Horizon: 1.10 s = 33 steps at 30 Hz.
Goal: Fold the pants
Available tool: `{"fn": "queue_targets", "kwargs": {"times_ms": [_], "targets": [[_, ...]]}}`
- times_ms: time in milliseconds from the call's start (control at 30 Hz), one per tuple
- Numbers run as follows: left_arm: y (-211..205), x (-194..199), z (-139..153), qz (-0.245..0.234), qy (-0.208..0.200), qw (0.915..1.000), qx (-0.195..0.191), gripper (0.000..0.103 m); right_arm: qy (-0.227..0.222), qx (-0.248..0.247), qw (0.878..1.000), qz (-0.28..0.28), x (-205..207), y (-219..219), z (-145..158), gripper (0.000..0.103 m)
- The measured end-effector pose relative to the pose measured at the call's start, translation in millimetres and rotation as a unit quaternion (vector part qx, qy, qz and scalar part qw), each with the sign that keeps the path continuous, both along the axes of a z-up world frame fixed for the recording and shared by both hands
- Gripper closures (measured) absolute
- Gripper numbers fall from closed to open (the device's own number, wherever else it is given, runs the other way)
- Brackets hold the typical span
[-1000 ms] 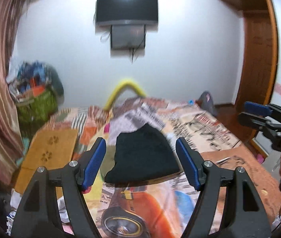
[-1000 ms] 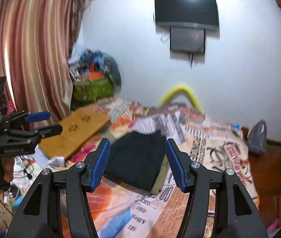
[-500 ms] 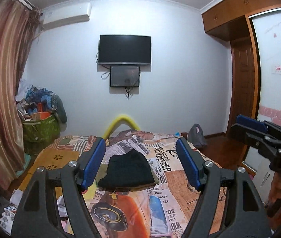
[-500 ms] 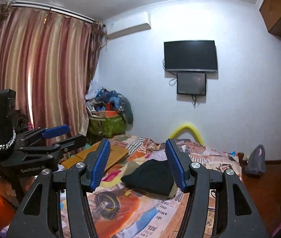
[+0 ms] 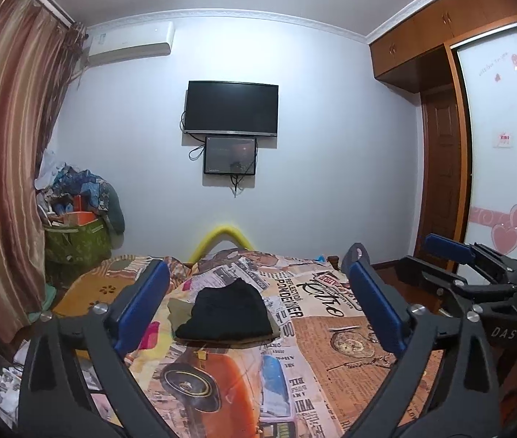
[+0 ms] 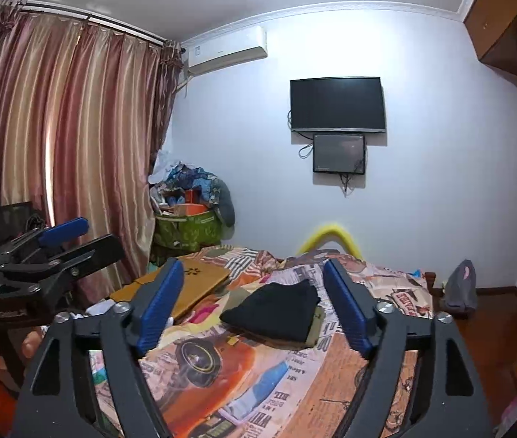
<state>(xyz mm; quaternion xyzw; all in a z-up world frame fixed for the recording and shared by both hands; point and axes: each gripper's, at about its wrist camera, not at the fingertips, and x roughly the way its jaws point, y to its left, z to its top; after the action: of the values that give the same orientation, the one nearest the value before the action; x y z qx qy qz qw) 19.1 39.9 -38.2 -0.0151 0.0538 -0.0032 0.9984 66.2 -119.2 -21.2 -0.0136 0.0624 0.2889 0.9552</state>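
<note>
Black pants (image 5: 227,310) lie folded in a neat stack on the bed, on top of an olive folded garment (image 5: 180,308). They also show in the right wrist view (image 6: 275,310). My left gripper (image 5: 256,288) is open and empty, held well back from and above the stack. My right gripper (image 6: 251,292) is open and empty too, equally far back. Each gripper shows in the other's view, the right one (image 5: 457,255) at the right edge and the left one (image 6: 66,235) at the left edge.
The bed has a colourful printed sheet (image 5: 317,346). A wooden board (image 6: 185,284) lies on its left side. A green bag of clutter (image 5: 74,241) stands by the curtain (image 6: 57,146). A TV (image 5: 231,107) hangs on the far wall. A wardrobe (image 5: 441,146) is on the right.
Both grippers have pulled back and up from the folded pants, so the stack looks smaller and farther away. Both stay open. The pants have not moved.
</note>
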Motion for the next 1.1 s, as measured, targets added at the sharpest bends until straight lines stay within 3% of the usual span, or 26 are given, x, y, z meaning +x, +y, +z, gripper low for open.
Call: {"fn": "queue_targets", "kwargs": {"times_ms": [133, 300, 1100], "targets": [[-3, 0, -4, 0.001, 0.004, 1.0, 0.004, 0.0, -0.003, -0.002, 1.0, -0.005, -6, -2, -3, 0.016], [-3, 5, -9, 0.005, 0.008, 0.9999, 0.003, 0.0, -0.012, 0.008, 1.0, -0.02, -9, -5, -3, 0.0], [-1, 11, -18, 0.006, 0.02, 0.9998, -0.008, 0.0, -0.001, 0.017, 1.0, -0.023, -13, -11, -10, 0.0]]}}
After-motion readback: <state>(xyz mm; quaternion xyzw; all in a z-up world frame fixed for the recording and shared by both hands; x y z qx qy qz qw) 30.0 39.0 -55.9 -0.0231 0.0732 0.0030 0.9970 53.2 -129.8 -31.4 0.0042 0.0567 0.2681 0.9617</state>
